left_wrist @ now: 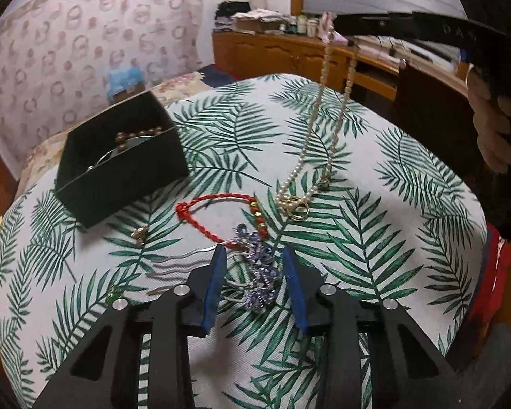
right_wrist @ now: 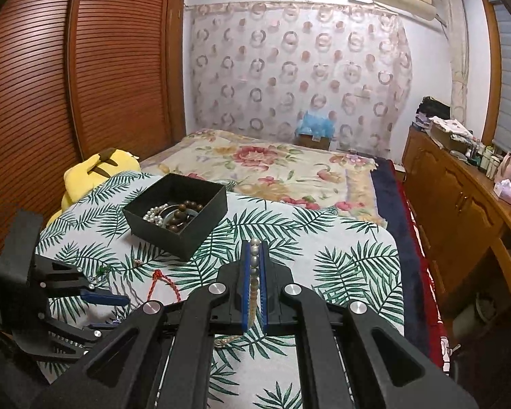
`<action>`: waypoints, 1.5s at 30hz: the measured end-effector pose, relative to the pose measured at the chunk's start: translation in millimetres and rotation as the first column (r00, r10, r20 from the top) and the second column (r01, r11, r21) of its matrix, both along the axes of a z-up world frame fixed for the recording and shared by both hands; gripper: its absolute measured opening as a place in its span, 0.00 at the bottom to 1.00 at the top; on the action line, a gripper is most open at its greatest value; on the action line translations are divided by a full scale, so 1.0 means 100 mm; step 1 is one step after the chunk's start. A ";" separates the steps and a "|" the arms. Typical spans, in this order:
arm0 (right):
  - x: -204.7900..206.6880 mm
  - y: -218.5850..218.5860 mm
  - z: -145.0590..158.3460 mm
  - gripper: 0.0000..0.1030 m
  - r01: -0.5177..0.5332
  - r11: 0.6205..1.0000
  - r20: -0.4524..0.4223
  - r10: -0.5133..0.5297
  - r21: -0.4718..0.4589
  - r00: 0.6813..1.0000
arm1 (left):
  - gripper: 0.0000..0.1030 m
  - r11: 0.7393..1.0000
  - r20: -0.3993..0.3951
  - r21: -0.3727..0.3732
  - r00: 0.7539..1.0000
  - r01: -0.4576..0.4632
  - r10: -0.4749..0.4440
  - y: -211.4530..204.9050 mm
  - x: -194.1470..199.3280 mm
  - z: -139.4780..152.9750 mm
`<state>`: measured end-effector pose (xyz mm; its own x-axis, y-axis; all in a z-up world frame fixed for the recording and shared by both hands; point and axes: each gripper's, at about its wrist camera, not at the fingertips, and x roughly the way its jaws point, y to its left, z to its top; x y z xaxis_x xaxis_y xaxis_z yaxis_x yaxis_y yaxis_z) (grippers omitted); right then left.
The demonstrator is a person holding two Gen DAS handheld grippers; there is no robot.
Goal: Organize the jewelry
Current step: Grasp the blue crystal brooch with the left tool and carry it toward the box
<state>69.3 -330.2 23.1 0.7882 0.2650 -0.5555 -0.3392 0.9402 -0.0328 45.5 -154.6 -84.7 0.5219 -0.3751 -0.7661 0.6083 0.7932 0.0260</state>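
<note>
Leaf-print cushion (left_wrist: 374,238) on a bed (right_wrist: 289,167), strewn with jewelry.

A black box (left_wrist: 119,167) sits toward the cushion's far left corner, open, with pearls and brown beads inside. Nearer, a red cord bracelet (left_wrist: 218,218) lies flat, its beaded end close to the gold clasp of a pearl necklace (left_wrist: 296,184); only the necklace's lower end rests on the fabric, the rest rises off it. Touching the red cord's near side is a purple beaded piece (left_wrist: 259,279) with thin silver wires spreading left. A small gold item (left_wrist: 140,235) lies alone below the box, and a tiny green one (left_wrist: 114,294) near the left edge. A yellow plush (right_wrist: 95,170) lies on the bed beside the cushion.
</note>
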 end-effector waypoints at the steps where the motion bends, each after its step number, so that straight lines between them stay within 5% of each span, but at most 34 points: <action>1: 0.00 0.00 0.00 0.05 -0.002 1.000 0.000 0.002 0.000 1.000 | 0.31 1.000 -0.009 0.015 1.000 0.008 -0.008 -0.03 0.01 -0.02; 7: -0.01 0.04 0.09 0.05 -0.012 1.000 0.021 0.012 0.011 1.000 | 0.31 0.998 -0.026 0.059 0.999 0.026 -0.024 -0.09 0.01 -0.12; 9: -0.02 0.05 0.12 0.05 -0.018 1.000 0.024 0.017 0.016 1.000 | 0.22 0.998 -0.034 0.057 0.999 0.028 -0.026 -0.09 0.02 -0.13; 13: -0.03 0.12 0.17 0.05 -0.032 0.999 0.033 0.032 0.008 0.999 | 0.21 0.998 -0.029 0.050 0.999 0.026 -0.024 -0.05 0.00 -0.13; 26: -0.05 0.44 0.56 0.05 -0.085 0.996 0.112 0.085 -0.007 0.990 | 0.20 0.994 0.008 -0.107 0.999 -0.034 0.035 0.22 0.01 0.16; 45: 0.22 0.71 0.99 0.05 -0.145 0.989 0.174 0.144 -0.010 0.974 | 0.20 0.962 0.083 -0.239 0.984 -0.134 0.157 0.76 0.37 0.74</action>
